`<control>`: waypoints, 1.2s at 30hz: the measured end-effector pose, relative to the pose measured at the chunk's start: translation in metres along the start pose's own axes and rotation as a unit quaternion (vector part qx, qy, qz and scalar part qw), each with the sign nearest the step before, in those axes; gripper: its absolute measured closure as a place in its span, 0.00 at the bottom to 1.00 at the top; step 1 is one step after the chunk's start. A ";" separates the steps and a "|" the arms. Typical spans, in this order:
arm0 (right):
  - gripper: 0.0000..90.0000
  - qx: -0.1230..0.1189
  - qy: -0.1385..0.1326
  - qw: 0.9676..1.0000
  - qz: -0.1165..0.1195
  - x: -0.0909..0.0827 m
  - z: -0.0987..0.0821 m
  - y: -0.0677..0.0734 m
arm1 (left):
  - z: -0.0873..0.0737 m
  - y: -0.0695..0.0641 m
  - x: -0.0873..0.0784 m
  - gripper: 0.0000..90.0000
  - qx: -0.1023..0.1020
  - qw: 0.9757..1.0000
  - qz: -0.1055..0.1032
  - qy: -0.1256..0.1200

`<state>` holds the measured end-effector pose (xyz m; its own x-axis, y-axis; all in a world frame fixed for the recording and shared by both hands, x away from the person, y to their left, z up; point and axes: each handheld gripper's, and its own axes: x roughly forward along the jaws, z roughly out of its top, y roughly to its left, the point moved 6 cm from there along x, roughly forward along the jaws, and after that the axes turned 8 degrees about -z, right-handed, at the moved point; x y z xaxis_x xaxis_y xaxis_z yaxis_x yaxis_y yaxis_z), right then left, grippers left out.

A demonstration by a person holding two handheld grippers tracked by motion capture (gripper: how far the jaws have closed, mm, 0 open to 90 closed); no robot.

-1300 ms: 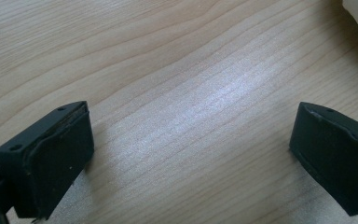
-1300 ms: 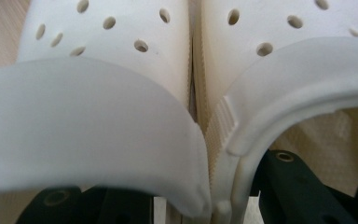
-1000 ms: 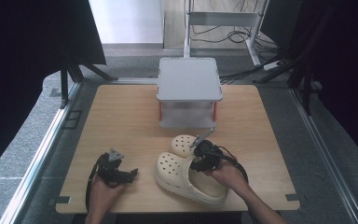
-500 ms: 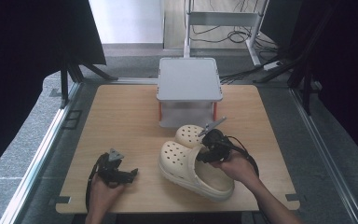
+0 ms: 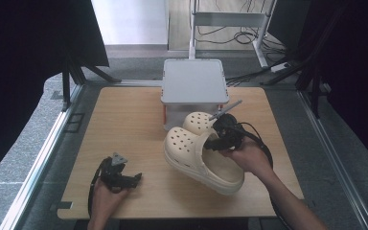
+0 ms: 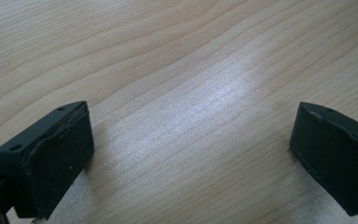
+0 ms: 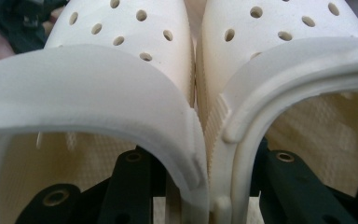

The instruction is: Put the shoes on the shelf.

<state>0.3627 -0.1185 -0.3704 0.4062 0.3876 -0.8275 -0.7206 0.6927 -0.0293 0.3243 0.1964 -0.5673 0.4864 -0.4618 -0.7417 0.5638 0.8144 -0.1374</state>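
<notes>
Two cream perforated clogs are held side by side as a pair. In the high view the nearer clog [image 5: 201, 158] hangs tilted above the wooden table [image 5: 124, 120], and the farther clog [image 5: 199, 122] is beside it, close to the box. My right gripper [image 5: 219, 136] is shut on both. In the right gripper view one black jaw sits inside the left clog [image 7: 121, 42] and the other inside the right clog [image 7: 279, 42], so my right gripper [image 7: 207, 172] pinches their touching inner walls. My left gripper [image 5: 134, 178] rests low at the table's front left, and in its own view my left gripper [image 6: 191, 144] is open over bare wood.
A grey lidded box [image 5: 193, 81] stands at the back middle of the table, just behind the lifted clogs. Metal rails run along the table's left and right sides. A stand and cables are on the floor beyond the table.
The right hand has lifted both clogs off the table and carried them toward the box. The left hand and its gripper have stayed put.
</notes>
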 end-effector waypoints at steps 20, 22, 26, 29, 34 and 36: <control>0.72 0.063 -0.020 0.995 -0.071 -0.021 0.082 -0.035 | 0.000 0.000 0.000 0.00 -0.001 1.000 -0.002 -0.001; 0.72 0.070 -0.020 0.995 -0.073 -0.020 0.087 -0.037 | 0.000 0.000 0.000 0.00 0.000 1.000 0.000 0.000; 0.72 0.102 -0.016 0.991 -0.090 -0.009 0.110 -0.050 | 0.000 0.000 0.000 0.00 0.001 1.000 -0.001 0.000; 0.72 0.119 -0.013 0.987 -0.105 -0.002 0.124 -0.060 | 0.000 0.000 0.000 0.00 0.001 1.000 -0.001 0.000; 0.72 0.143 -0.016 0.982 -0.119 0.005 0.141 -0.072 | 0.000 0.000 0.000 0.00 0.000 1.000 -0.001 -0.001; 0.72 0.162 -0.016 0.979 -0.123 0.012 0.152 -0.081 | 0.000 0.000 0.000 0.00 0.000 1.000 -0.001 0.000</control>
<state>0.5109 -0.0776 -0.2926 0.5661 0.1988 -0.8000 -0.3840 0.9224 -0.0425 0.3242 0.1964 -0.5674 0.4860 -0.4636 -0.7409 0.5644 0.8137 -0.1389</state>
